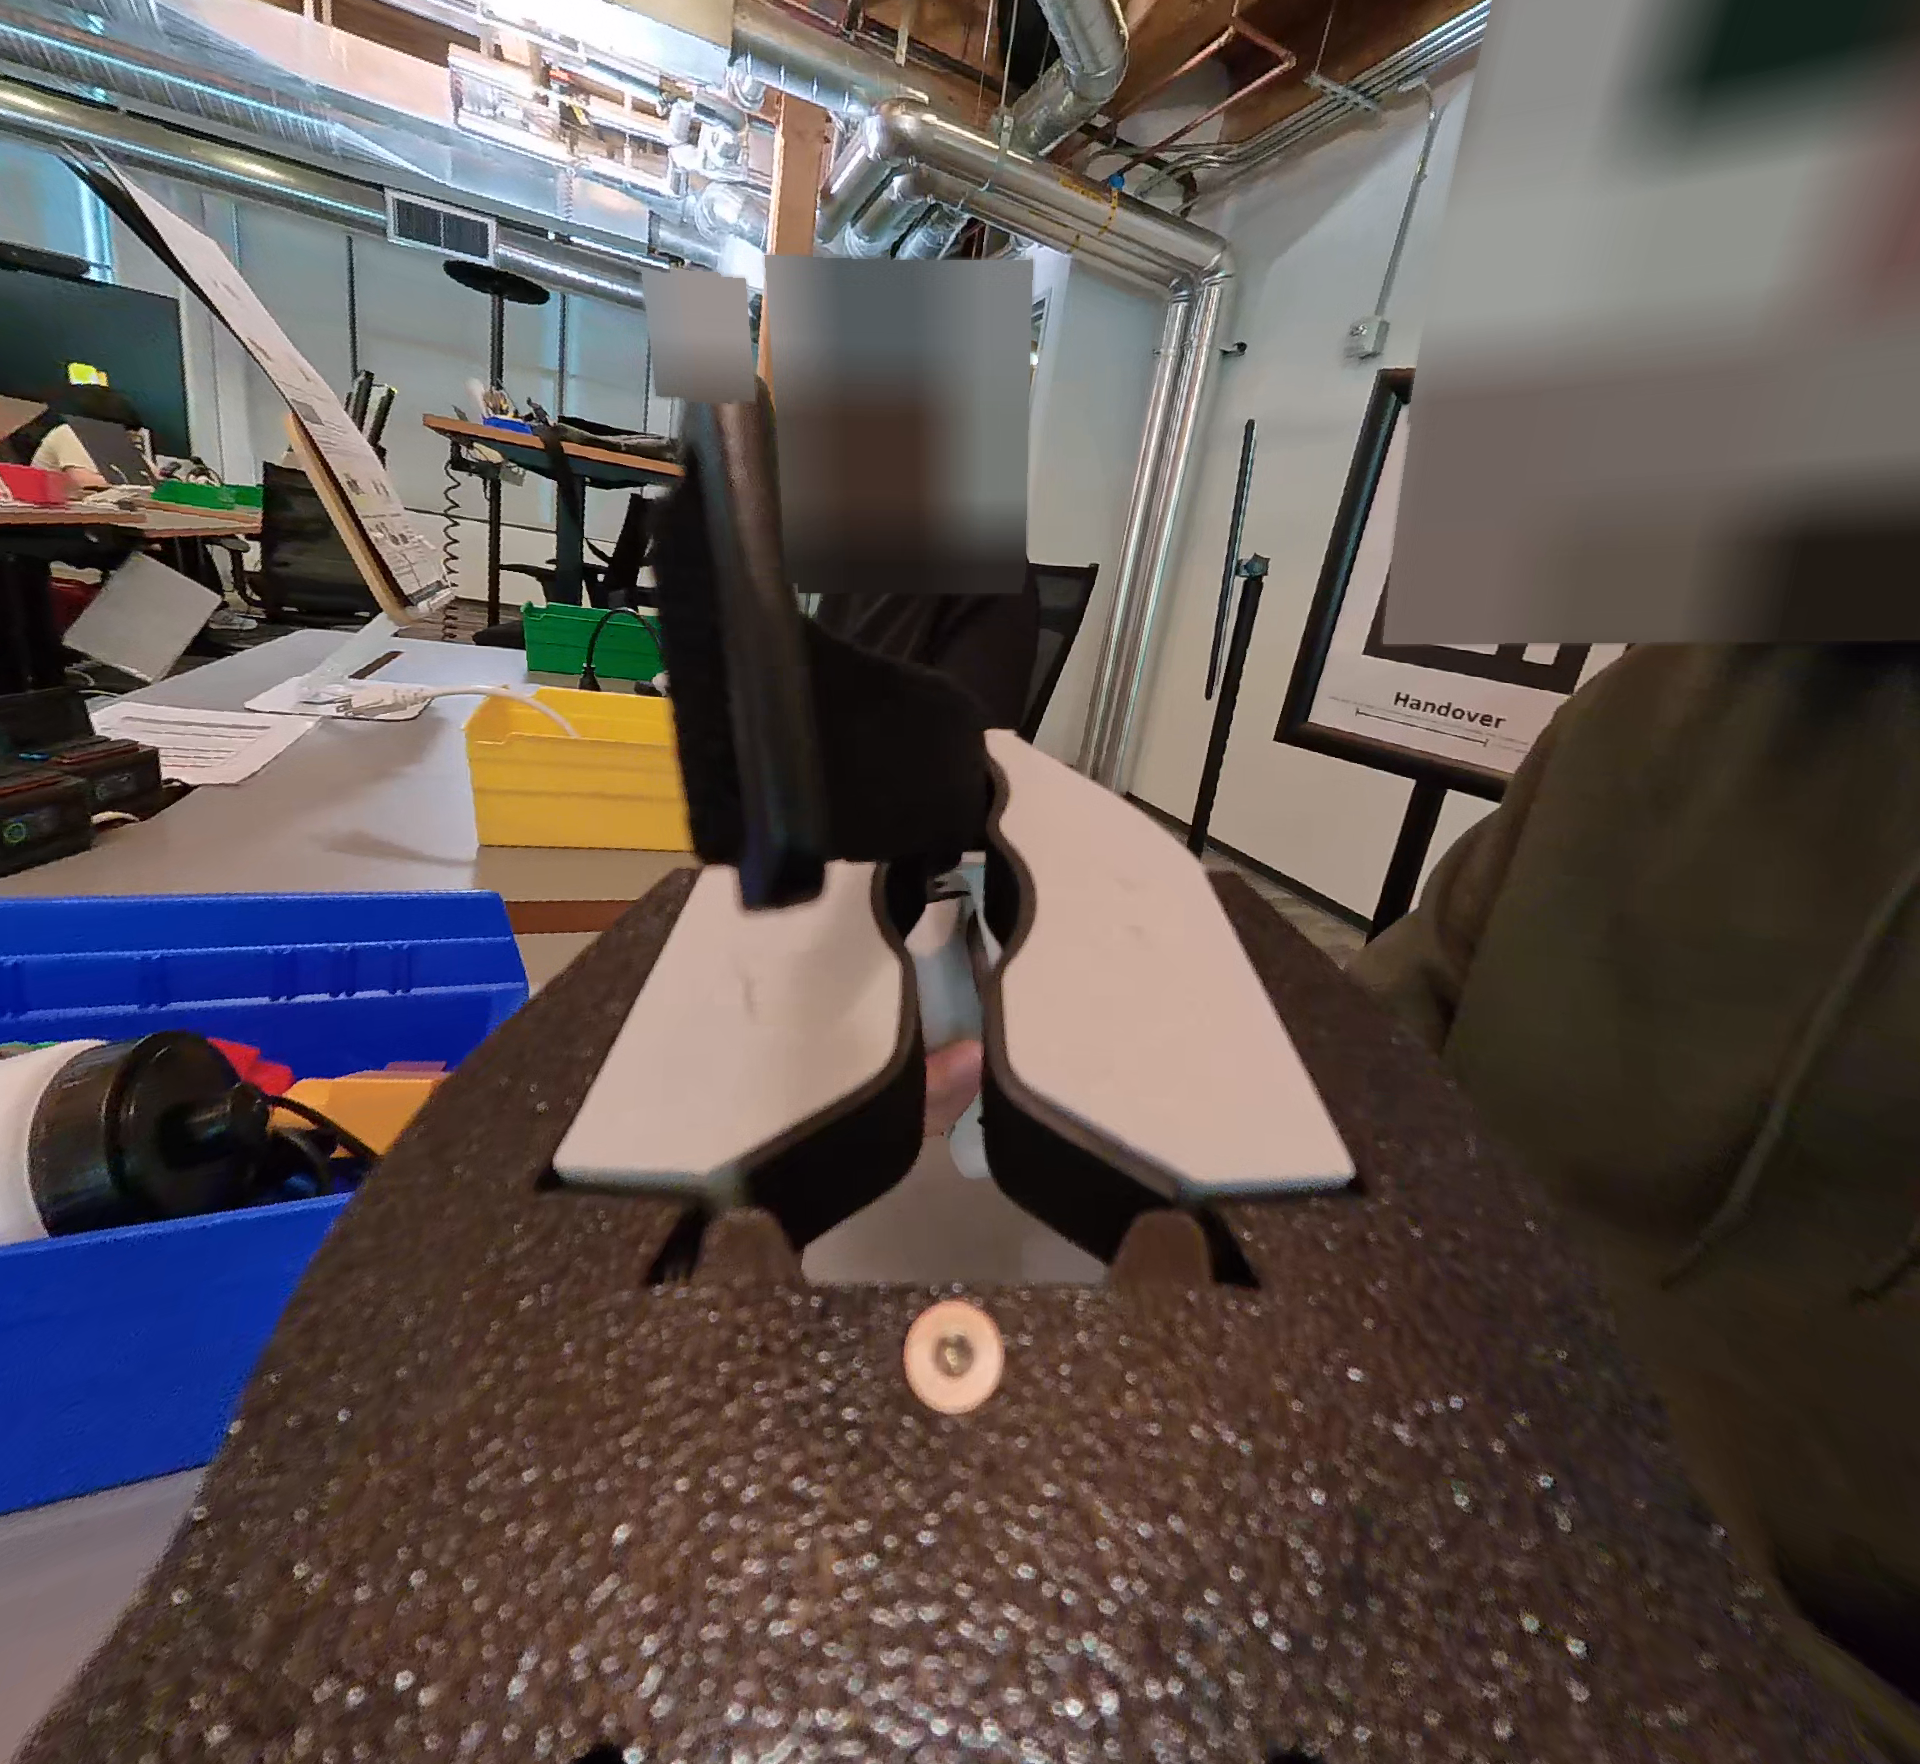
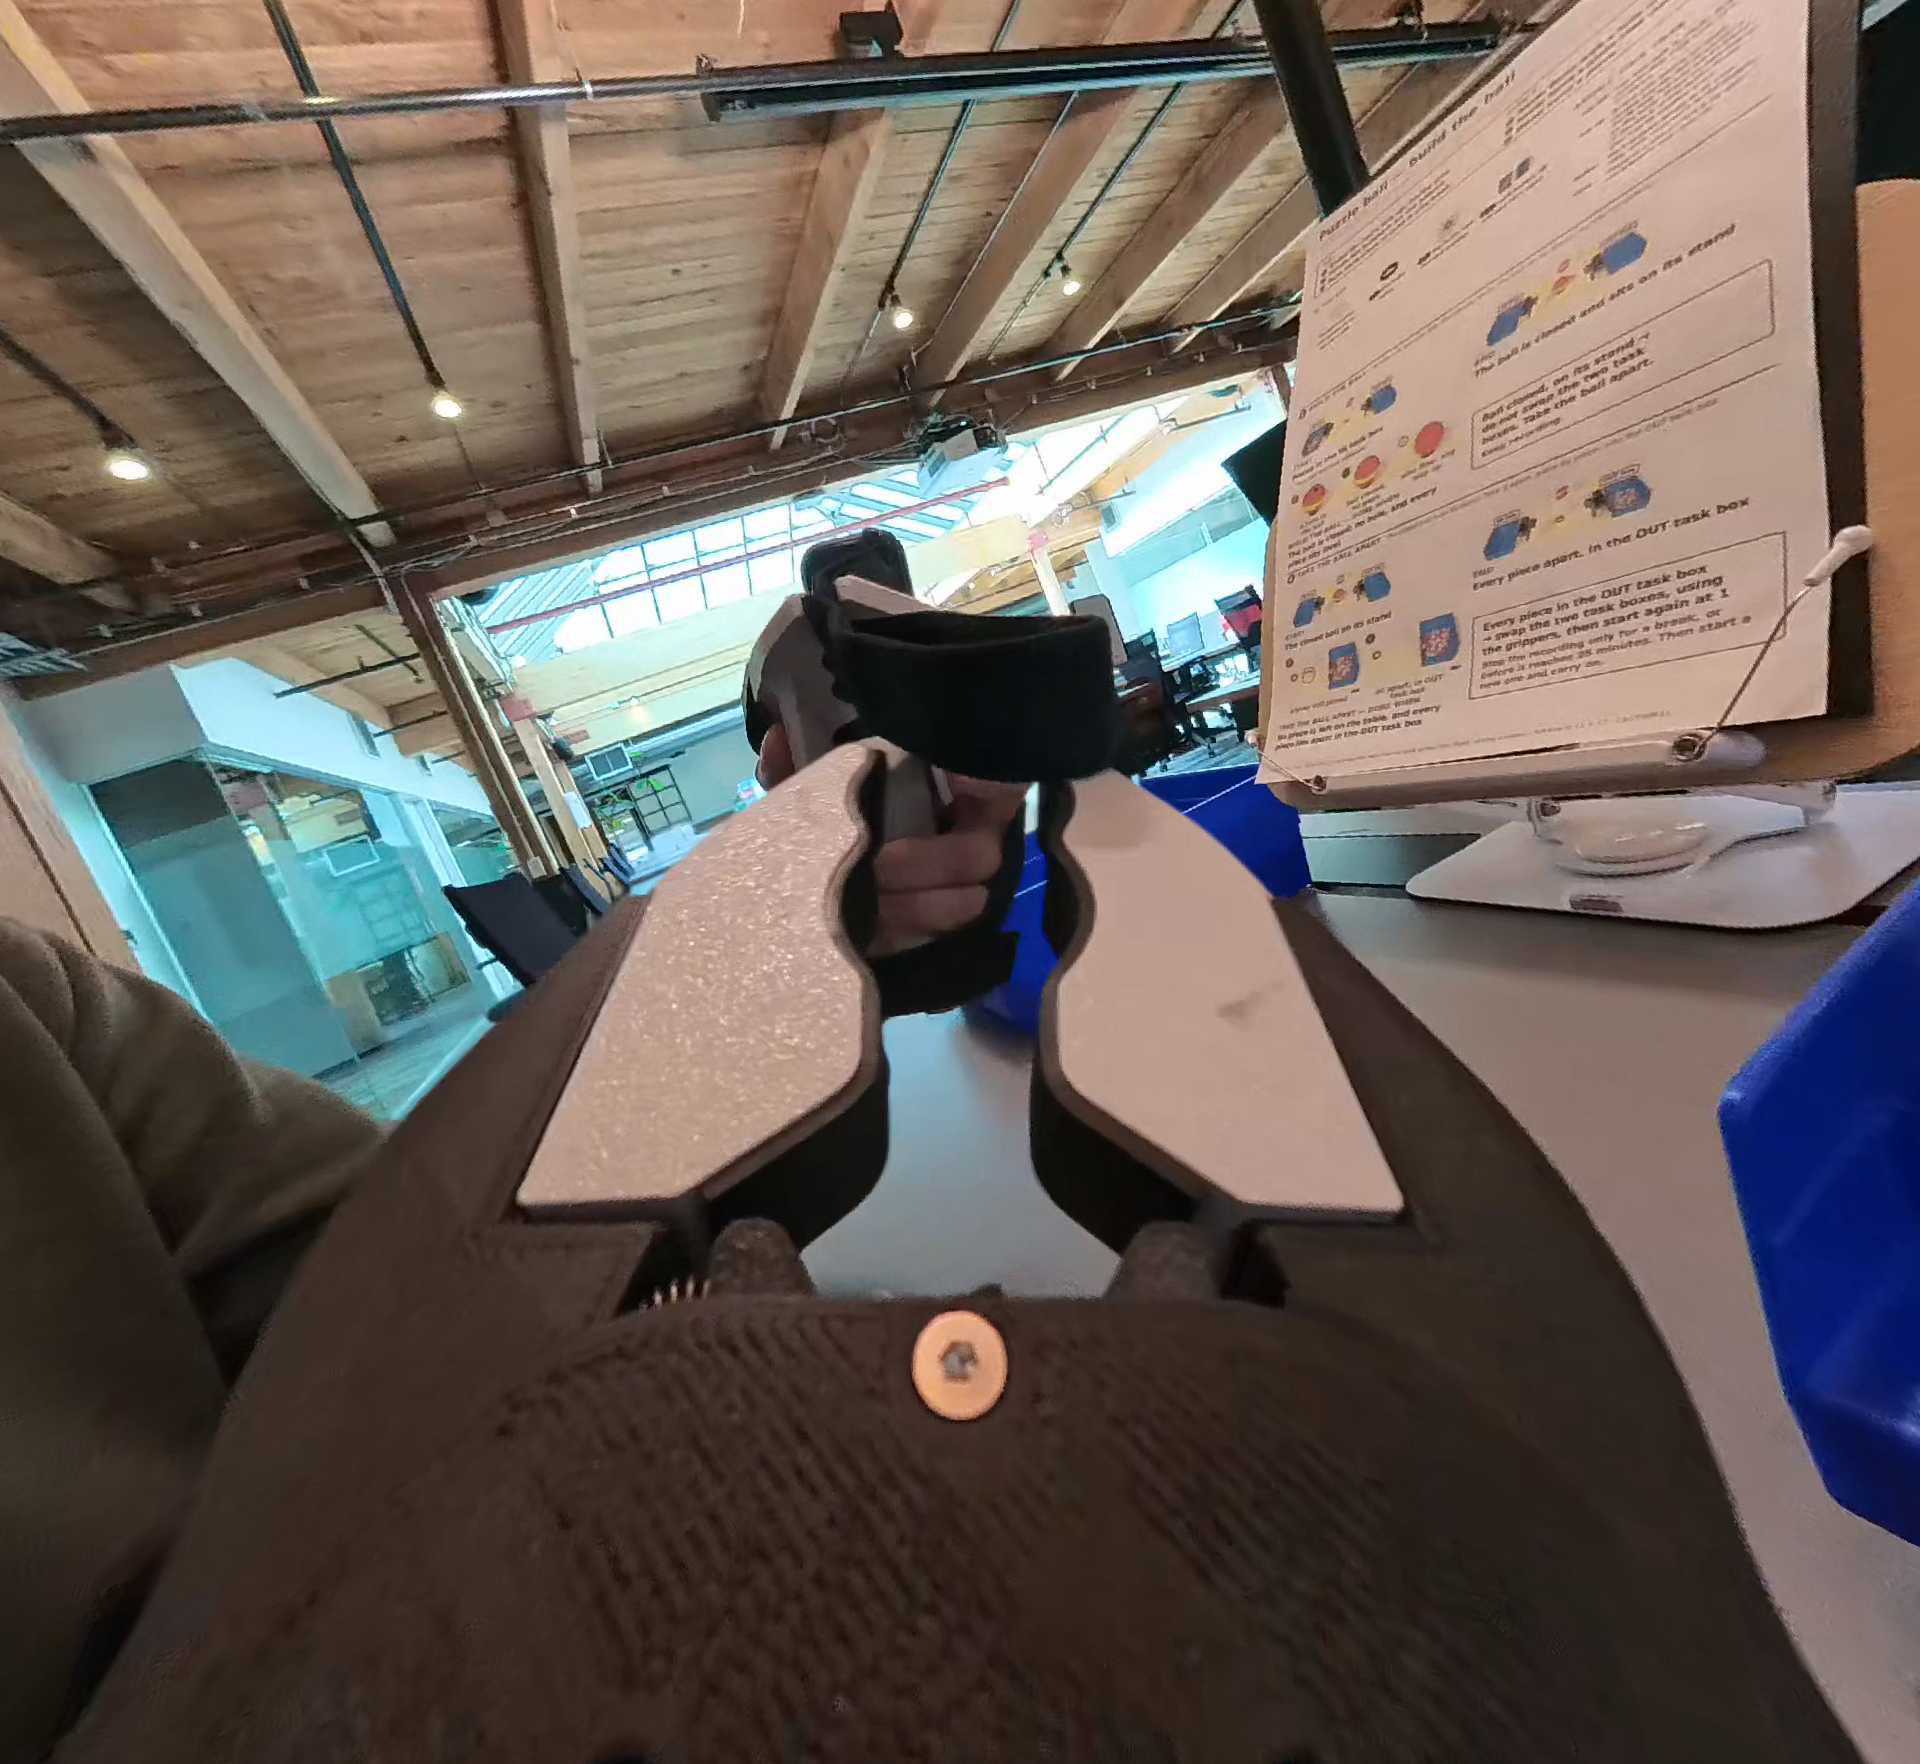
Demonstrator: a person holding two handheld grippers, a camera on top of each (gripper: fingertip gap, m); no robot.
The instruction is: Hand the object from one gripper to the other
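Note:
A black fabric strap (image 1: 738, 654) stands up from the tips of my left gripper (image 1: 914, 841), whose jaws are nearly together and pinch its lower end. In the right wrist view the strap (image 2: 977, 696) is a flattened loop that sticks out sideways from the left gripper (image 2: 821, 675), which a hand (image 2: 935, 862) holds. My right gripper (image 2: 961, 784) is open. Its two fingertips sit just below the loop's lower edge, one on each side. I cannot tell whether they touch the strap.
A blue bin (image 1: 208, 1299) of coloured pieces sits left on the grey table (image 1: 312, 831), with a yellow bin (image 1: 571, 779) and a green bin (image 1: 582, 644) behind. An instruction sheet on a stand (image 2: 1558, 364) and another blue bin (image 2: 1829, 1247) are on the right. An olive sleeve (image 1: 1662, 1091) is close by. My right fingertips sit around 7 cm from my left ones.

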